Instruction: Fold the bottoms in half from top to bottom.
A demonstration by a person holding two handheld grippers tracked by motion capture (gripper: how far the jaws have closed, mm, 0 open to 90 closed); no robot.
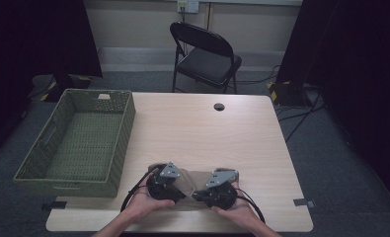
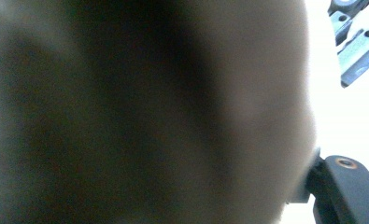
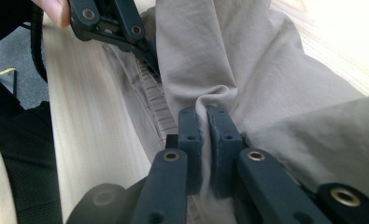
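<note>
A beige garment (image 1: 193, 178) lies crumpled near the table's front edge, between both hands. In the right gripper view, my right gripper (image 3: 205, 116) is shut on a raised fold of this cloth (image 3: 247, 70). Farther off in that view, my left gripper (image 3: 147, 56) pinches the garment's ribbed edge. From above, the left gripper (image 1: 181, 184) and the right gripper (image 1: 202, 190) face each other over the cloth, a hand on each. In the left gripper view, blurred beige cloth (image 2: 149, 112) hangs close to the lens, and one black finger (image 2: 345, 186) shows at the bottom right.
A green woven basket (image 1: 126, 128) sits on the left part of the wooden table (image 1: 207, 133). A cable hole (image 1: 218, 106) lies near the far edge. A black folding chair (image 1: 205, 54) stands beyond the table.
</note>
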